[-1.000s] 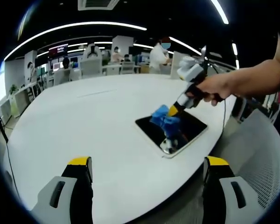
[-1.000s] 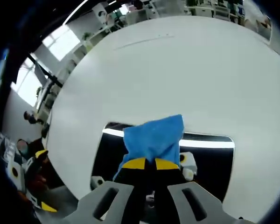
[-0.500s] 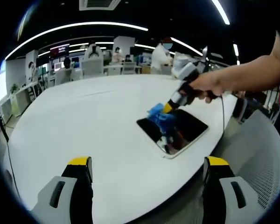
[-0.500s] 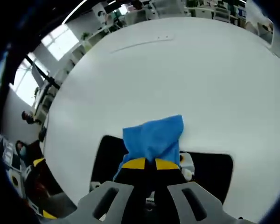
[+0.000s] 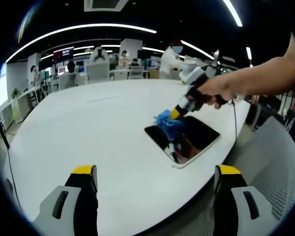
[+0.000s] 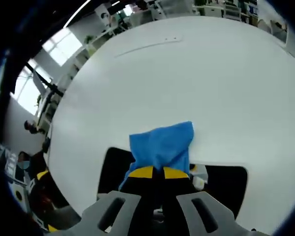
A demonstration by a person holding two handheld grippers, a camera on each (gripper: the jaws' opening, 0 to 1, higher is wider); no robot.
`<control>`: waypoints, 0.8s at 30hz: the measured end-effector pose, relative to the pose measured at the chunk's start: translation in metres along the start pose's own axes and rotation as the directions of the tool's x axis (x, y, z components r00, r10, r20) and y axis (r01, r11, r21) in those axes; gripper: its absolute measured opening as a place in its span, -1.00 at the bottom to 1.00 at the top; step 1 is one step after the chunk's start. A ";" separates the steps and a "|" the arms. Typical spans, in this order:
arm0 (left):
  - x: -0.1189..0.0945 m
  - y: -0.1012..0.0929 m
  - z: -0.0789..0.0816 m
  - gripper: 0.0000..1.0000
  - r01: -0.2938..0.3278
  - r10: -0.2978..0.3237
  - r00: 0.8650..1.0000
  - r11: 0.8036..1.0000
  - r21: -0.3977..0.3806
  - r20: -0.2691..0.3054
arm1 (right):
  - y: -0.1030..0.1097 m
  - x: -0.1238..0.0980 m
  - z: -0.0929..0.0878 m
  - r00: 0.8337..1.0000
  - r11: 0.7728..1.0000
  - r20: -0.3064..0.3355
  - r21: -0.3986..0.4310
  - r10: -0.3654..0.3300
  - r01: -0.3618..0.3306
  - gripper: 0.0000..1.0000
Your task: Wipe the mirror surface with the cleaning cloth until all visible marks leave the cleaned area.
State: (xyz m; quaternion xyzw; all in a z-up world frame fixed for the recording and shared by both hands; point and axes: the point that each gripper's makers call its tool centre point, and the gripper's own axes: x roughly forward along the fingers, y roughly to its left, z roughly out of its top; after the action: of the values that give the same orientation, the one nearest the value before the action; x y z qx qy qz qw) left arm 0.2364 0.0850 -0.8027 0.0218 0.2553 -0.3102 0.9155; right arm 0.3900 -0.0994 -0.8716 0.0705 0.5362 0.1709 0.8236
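Cloth [image 5: 167, 119] now at mirror's [image 5: 196, 140] far edge.

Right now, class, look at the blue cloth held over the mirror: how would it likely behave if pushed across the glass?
The blue cloth bunches and folds above the right claw, so it is probably soft and floppy. It would likely drag and crumple rather than slide stiffly over the mirror. It looks light for its size.

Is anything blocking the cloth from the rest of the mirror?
Nothing visible does. The right claw is shut on the blue cloth at the mirror's far edge; the remaining glass lies bare.
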 end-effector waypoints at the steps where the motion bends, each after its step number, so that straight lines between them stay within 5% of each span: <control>1: 0.000 0.000 0.000 0.98 0.000 0.000 1.000 1.000 0.000 0.000 | 0.000 -0.001 0.000 1.000 1.000 0.000 -0.001 0.002 -0.002 -1.00; 24: 0.000 0.001 -0.001 0.98 -0.003 0.003 1.000 1.000 0.002 -0.004 | -0.007 -0.011 -0.006 1.000 0.999 -0.007 -0.044 0.006 -0.006 -1.00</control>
State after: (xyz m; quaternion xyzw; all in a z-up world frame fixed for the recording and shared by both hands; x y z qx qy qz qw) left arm 0.2365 0.0857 -0.8033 0.0236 0.2567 -0.3091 0.9154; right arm 0.3823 -0.1103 -0.8670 0.0535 0.5351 0.1851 0.8225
